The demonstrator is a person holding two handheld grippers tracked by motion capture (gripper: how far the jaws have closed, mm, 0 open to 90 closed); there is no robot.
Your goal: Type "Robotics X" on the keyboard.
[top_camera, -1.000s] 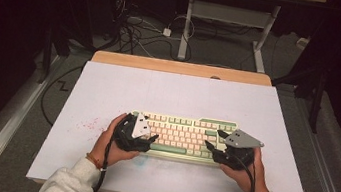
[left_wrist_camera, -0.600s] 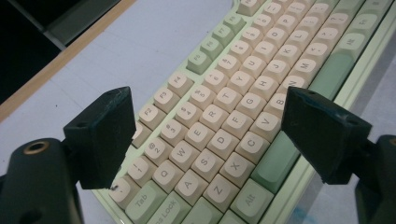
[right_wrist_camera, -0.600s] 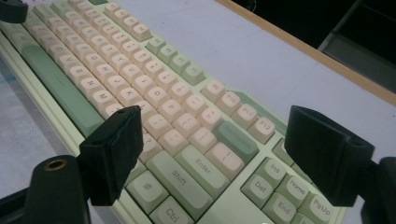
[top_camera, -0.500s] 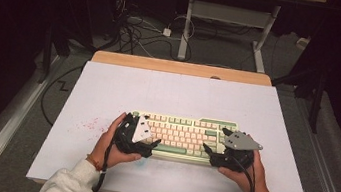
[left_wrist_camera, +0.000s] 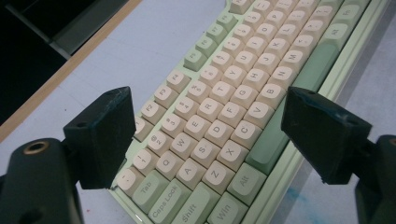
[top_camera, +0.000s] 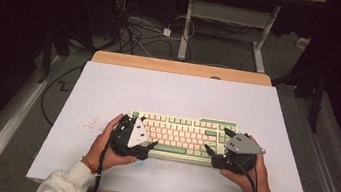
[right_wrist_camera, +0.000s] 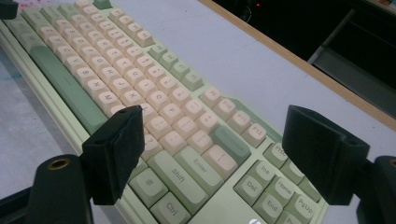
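Both grippers are sitting slightly lower and farther apart than half a second ago, now bracketing the two short ends of the keyboard (top_camera: 182,135) instead of crowding over its keys. The keyboard is lying flat near the front middle of the counter (top_camera: 174,91), its long side running across the person's reach. The left gripper (top_camera: 144,145) is hovering at the end with the Tab, Caps Lock and Shift keys, its jaws spread wide with that corner between them and nothing clamped; the right gripper (top_camera: 213,152) is doing the same at the Enter and arrow-key end, jaws likewise wide apart and empty. Judging from this, the work is only beginning: the approach is made, both ends are framed, but the gripping and any lifting or shifting of the keyboard are still ahead. The keyboard's case is pale green plastic with a low raised rim; its keycaps (left_wrist_camera: 219,126) are smooth, matte, gently dished squares in cream, with sage-green modifiers and a long green space bar (right_wrist_camera: 65,79). The gripper jaws are blocky black pads with flat faces. The counter is covered by a pale, matte sheet carrying faint reddish marks (top_camera: 86,124) at the left, with a strip of bare wood (top_camera: 182,68) showing along its far edge.
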